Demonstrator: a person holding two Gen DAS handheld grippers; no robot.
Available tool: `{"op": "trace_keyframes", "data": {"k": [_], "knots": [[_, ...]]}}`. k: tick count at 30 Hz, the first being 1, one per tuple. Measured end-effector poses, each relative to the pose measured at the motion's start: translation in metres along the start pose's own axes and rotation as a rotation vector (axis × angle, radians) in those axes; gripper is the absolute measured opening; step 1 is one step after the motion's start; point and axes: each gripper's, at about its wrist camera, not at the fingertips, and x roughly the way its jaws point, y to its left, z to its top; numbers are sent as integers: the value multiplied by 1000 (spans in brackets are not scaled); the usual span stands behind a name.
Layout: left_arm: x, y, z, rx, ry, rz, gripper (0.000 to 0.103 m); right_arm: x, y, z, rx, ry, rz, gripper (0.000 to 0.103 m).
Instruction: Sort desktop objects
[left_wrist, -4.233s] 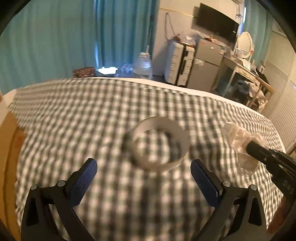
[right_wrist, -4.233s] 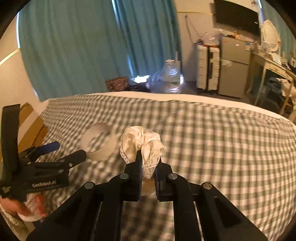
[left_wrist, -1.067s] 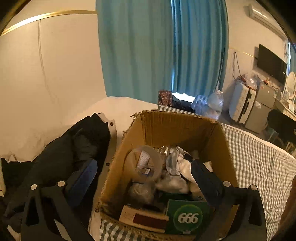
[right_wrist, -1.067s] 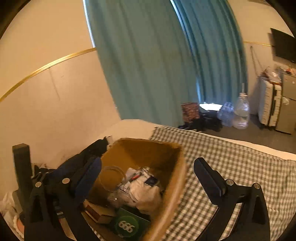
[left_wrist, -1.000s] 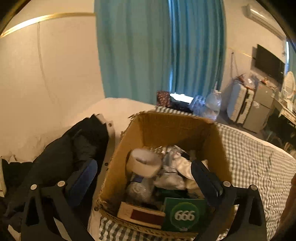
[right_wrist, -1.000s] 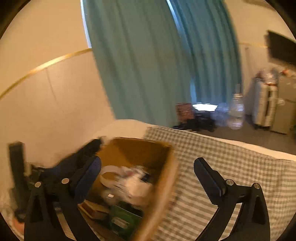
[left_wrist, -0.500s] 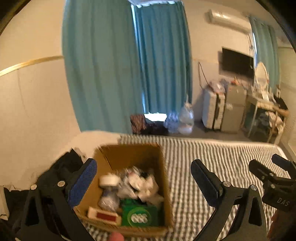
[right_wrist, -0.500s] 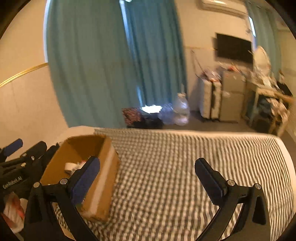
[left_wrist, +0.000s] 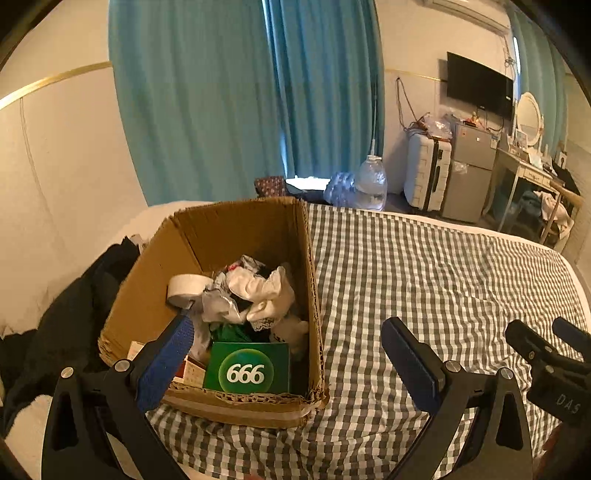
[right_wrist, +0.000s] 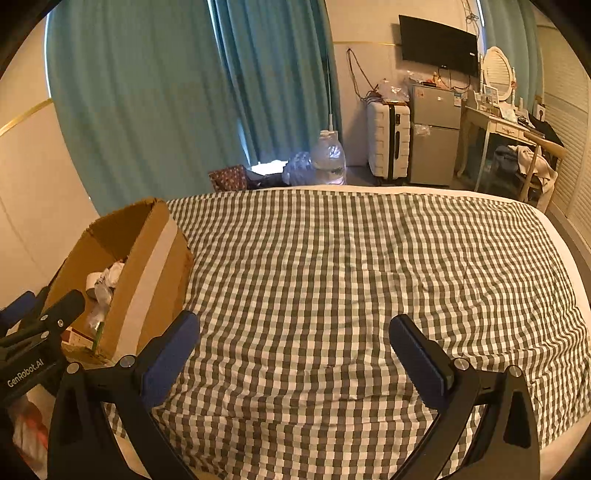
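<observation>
The cardboard box (left_wrist: 236, 236) sits at the edge of the checked cloth (left_wrist: 424, 266). Inside it lie a white tape roll (left_wrist: 186, 290) against its left wall, a crumpled pale cloth (left_wrist: 266, 291) near its middle, and a green 666 packet (left_wrist: 246, 369) by its near wall. The left gripper (left_wrist: 284, 354) hangs before the box, fingers spread wide and empty; the right gripper (right_wrist: 293, 347), to the right of the box, is likewise spread. What lies deeper in the box is unclear.

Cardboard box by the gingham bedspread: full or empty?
Nearly full. The brown cardboard box holds a white tape roll, crumpled white cloth and a green "666" packet piled toward its rim.
</observation>
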Motion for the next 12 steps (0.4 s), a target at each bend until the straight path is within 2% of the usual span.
{"op": "trace_keyframes", "data": {"k": [5, 8, 11, 12], "knots": [[9, 4, -2, -9, 17, 31, 103, 7, 4, -2, -4, 12, -1, 103], [13, 9, -5, -53, 37, 35, 103, 9, 10, -6, -27, 15, -15, 103], [15, 10, -8, -93, 79, -41, 103, 10, 13, -8, -50, 9, -26, 103], [13, 9, -8, -91, 75, -34, 103, 10, 12, -9, -48, 11, -25, 103]]}}
